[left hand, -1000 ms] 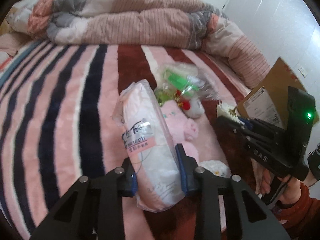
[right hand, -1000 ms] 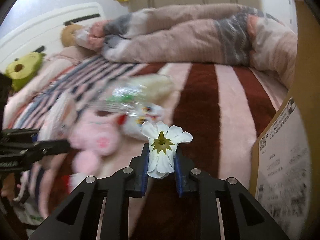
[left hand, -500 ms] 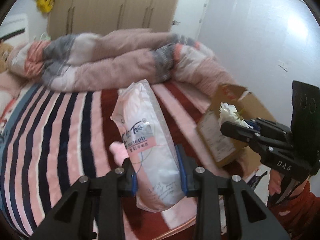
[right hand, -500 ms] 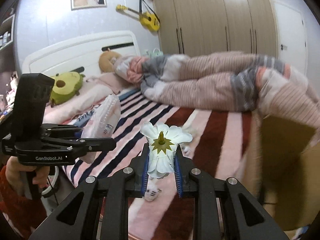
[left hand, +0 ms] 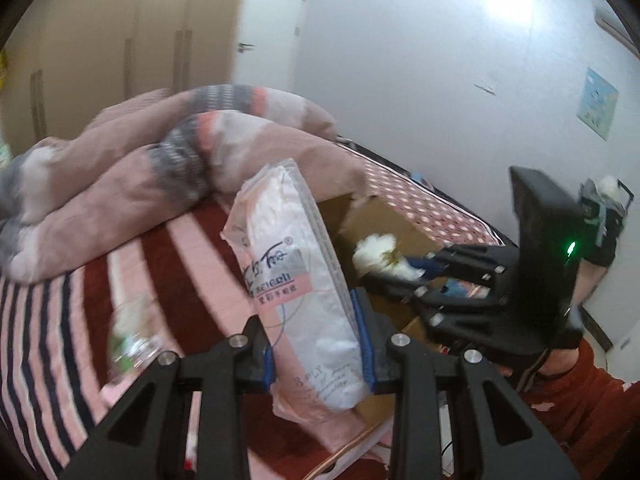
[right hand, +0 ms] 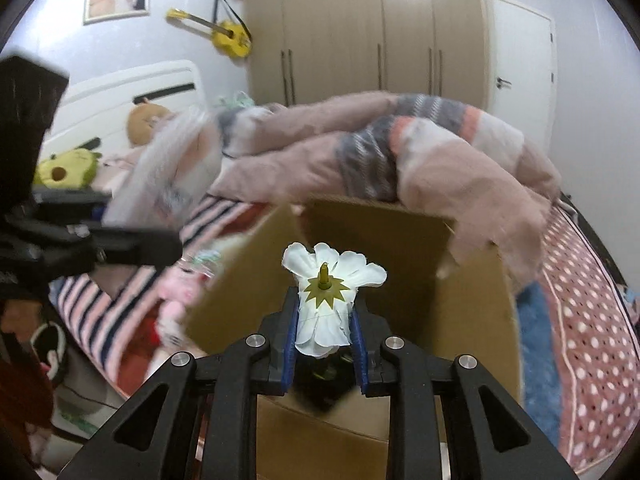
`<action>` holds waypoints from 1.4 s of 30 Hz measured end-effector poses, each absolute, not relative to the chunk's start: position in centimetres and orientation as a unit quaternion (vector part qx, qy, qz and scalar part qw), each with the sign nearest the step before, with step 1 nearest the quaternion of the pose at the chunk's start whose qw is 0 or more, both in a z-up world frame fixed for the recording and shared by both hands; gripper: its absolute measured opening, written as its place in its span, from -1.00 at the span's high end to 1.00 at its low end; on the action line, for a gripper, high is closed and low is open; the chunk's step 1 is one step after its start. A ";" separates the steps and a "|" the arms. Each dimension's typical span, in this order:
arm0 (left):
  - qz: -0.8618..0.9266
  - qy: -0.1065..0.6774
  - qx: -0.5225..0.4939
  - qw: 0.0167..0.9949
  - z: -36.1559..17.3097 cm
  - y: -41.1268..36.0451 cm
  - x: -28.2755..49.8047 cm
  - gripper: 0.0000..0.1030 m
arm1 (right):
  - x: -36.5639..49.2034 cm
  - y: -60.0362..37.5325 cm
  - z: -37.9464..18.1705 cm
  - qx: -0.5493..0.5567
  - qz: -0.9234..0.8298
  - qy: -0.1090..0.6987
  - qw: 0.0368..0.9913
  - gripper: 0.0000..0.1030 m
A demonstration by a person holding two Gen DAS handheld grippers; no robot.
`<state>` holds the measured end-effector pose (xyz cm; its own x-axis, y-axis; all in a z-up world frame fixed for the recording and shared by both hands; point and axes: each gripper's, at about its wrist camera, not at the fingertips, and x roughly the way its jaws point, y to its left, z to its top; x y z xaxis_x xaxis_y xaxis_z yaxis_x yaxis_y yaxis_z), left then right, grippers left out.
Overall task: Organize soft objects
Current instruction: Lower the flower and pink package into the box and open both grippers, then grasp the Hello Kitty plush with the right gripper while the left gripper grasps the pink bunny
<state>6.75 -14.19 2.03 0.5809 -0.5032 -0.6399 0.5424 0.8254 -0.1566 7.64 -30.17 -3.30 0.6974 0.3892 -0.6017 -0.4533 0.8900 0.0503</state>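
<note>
My left gripper is shut on a white and pink tissue pack and holds it up in the air above the bed's edge. My right gripper is shut on a white cloth flower and holds it over the open cardboard box. In the left wrist view the right gripper with the flower sits just right of the tissue pack, in front of the box. In the right wrist view the left gripper and the blurred pack are at the left.
A rolled striped duvet lies behind the box. A pink plush toy and a clear bag lie on the striped blanket. A spotted mattress side is to the right. Wardrobes stand behind.
Both grippers have swung right toward the cardboard box, each still holding its object. The box now fills the right wrist view under the flower. The bed toys have dropped out to the left.
</note>
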 end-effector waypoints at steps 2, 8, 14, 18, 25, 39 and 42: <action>-0.305 0.359 0.032 0.882 1.9 -16.2 8.1 0.43 | 8.3 -31.3 -4.2 -0.054 0.225 0.326 0.916 0.62; -0.318 0.385 0.041 0.865 1.1 -19.7 10.8 0.39 | 10.1 -32.2 -5.7 -0.066 0.224 0.339 0.911 0.23; -0.309 0.408 0.047 0.858 -0.4 -20.8 12.9 -0.02 | 10.7 -31.9 -6.3 -0.077 0.238 0.340 0.907 0.06; -0.303 0.406 0.049 0.861 -0.9 -20.7 13.5 -0.32 | 10.7 -32.1 -6.4 -0.076 0.244 0.339 0.905 0.00; -0.288 0.376 0.039 0.880 0.8 -18.2 12.5 -0.72 | 10.0 -31.7 -5.6 -0.070 0.248 0.336 0.906 -0.10; -0.139 0.317 0.007 0.938 3.3 -2.1 6.3 -0.99 | 5.7 -23.2 -1.7 -0.074 0.336 0.288 0.894 -0.11; -0.114 0.324 -0.010 0.939 1.8 1.6 5.5 -0.99 | 4.6 -19.9 -1.9 -0.079 0.368 0.290 0.880 -0.11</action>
<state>5.54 1.64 1.79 0.7641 -0.2214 -0.6059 0.2080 0.9737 -0.0935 4.61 -19.86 -1.95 0.5603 0.6018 -0.5692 -0.6938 0.7163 0.0743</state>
